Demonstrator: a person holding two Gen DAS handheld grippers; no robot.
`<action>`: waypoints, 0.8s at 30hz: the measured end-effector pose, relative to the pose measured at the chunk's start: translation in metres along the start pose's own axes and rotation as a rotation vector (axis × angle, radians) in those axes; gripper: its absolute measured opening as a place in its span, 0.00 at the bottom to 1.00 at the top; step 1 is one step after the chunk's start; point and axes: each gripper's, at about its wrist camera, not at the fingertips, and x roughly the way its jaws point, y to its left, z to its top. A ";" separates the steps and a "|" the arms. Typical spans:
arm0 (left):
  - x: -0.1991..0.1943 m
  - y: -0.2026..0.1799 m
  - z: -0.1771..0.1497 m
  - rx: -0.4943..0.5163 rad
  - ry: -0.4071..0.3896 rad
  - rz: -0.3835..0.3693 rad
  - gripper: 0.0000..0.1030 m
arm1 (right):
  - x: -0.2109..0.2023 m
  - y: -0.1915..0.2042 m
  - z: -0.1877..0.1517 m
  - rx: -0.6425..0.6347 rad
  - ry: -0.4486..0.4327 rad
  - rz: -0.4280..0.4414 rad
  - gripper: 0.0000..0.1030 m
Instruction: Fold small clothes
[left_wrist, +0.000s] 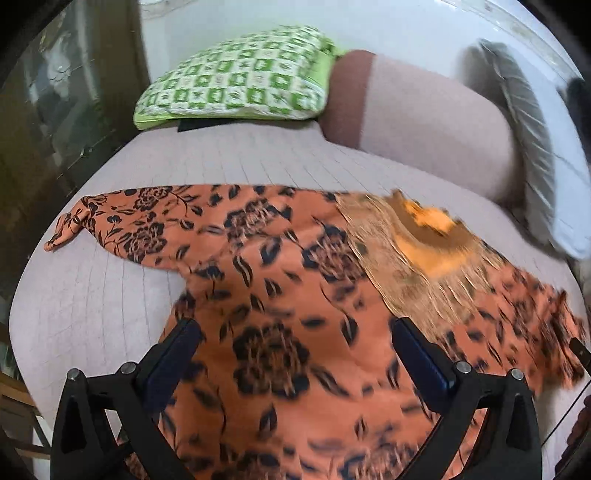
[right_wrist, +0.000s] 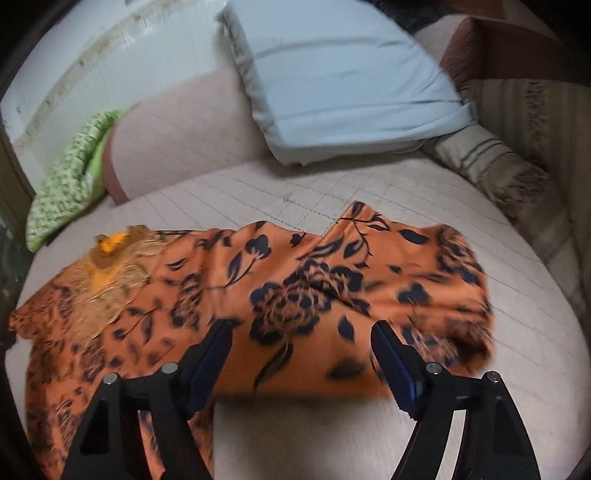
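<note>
An orange garment with a black flower print lies spread on the pale quilted bed. Its gold embroidered neck panel faces the pillows, and one sleeve stretches to the left. My left gripper hovers over the garment's body, open, with nothing between its fingers. In the right wrist view the other sleeve lies spread to the right of the neck panel. My right gripper stands open above that sleeve, its fingers clear of the cloth.
A green checked pillow and a pink bolster line the bed's far side. A pale blue pillow leans beside them. A striped cushion sits at the far right. Bare quilt shows below the sleeve.
</note>
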 end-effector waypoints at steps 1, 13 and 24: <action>0.009 0.001 0.000 0.008 -0.001 0.013 1.00 | 0.010 -0.001 0.005 -0.001 0.002 -0.011 0.77; 0.055 -0.002 -0.003 0.111 0.020 0.029 0.99 | 0.075 -0.015 0.032 -0.037 0.092 -0.119 0.31; 0.058 0.023 -0.009 0.086 -0.022 0.095 0.96 | 0.014 -0.033 0.024 0.339 0.016 0.295 0.11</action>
